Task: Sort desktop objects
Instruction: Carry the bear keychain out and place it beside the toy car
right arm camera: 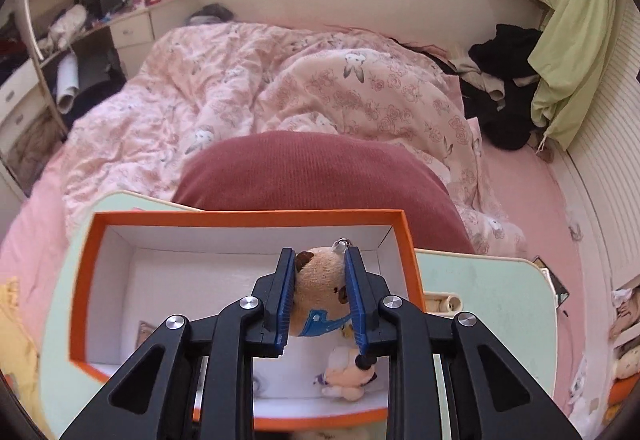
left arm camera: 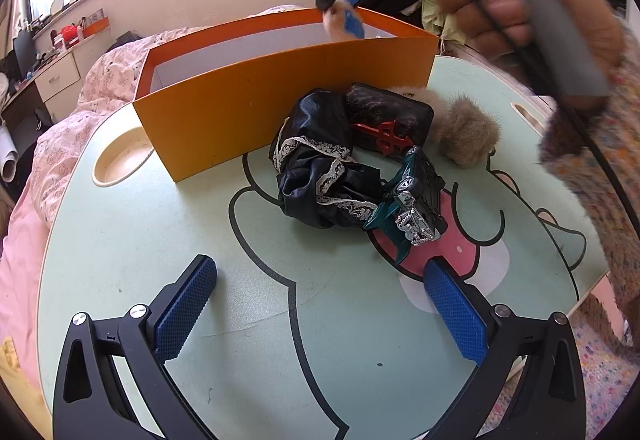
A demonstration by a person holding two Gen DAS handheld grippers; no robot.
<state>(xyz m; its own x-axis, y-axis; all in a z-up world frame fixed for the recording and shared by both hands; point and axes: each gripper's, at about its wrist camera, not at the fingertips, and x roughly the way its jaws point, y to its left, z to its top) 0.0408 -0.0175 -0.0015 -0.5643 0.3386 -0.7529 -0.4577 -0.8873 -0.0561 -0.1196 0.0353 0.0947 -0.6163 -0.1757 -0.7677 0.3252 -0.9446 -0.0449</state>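
My right gripper (right arm camera: 320, 280) is shut on a tan plush capybara keychain (right arm camera: 320, 288) and holds it above the open orange box (right arm camera: 248, 218). A small cream plush (right arm camera: 350, 376) lies inside the box. In the left wrist view the right gripper (left arm camera: 348, 10) hovers over the box's (left arm camera: 280, 96) far right corner with the plush. My left gripper (left arm camera: 320, 304) is open and empty, low over the green table (left arm camera: 160, 240). Ahead of it lie a toy car (left arm camera: 416, 200), black lace-trimmed cloth (left arm camera: 320, 168), a black pouch with a red cross (left arm camera: 388, 116) and a brown fur ball (left arm camera: 468, 132).
The lap table has a round cup recess (left arm camera: 120, 160) at its left and a slot handle (left arm camera: 524, 108) at its right. It stands on a bed with a pink floral quilt (right arm camera: 280, 80) and a maroon cushion (right arm camera: 320, 168) behind the box. Drawers stand far left.
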